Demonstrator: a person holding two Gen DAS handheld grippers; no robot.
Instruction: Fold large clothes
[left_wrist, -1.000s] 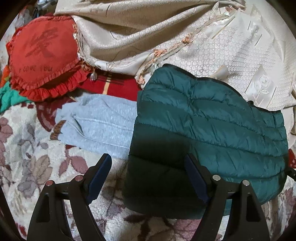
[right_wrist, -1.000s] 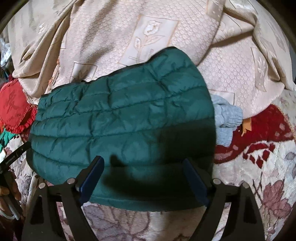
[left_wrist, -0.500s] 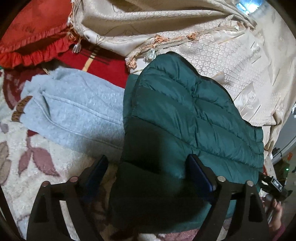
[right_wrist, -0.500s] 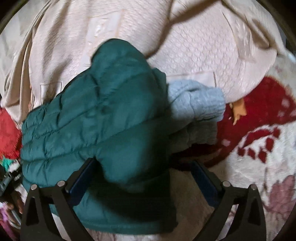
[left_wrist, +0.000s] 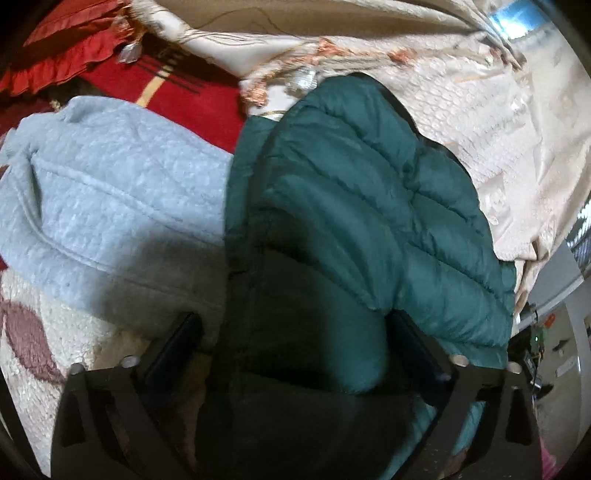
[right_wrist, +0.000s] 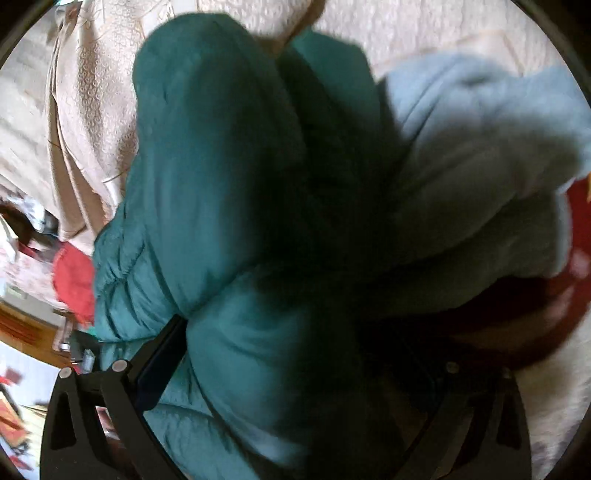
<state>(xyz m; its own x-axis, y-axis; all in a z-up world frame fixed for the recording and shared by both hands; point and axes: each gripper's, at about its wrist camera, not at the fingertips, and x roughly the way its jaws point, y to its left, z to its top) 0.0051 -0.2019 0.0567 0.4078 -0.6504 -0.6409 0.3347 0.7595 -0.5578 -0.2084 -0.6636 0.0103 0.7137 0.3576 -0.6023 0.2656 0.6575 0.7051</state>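
A: Both tools are hanging low over the green puffer jacket now, with the left gripper spread wide and quilted fabric bulging between its jaws.

B: Squeezing it?

A: Pads aren't pressing, far as I can see. The right gripper has just been opening, the jacket sitting between its wide jaws.

B: And where is it lying?

A: On the floral blanket, overlapping the grey garment, beige bedspread bunching beyond.
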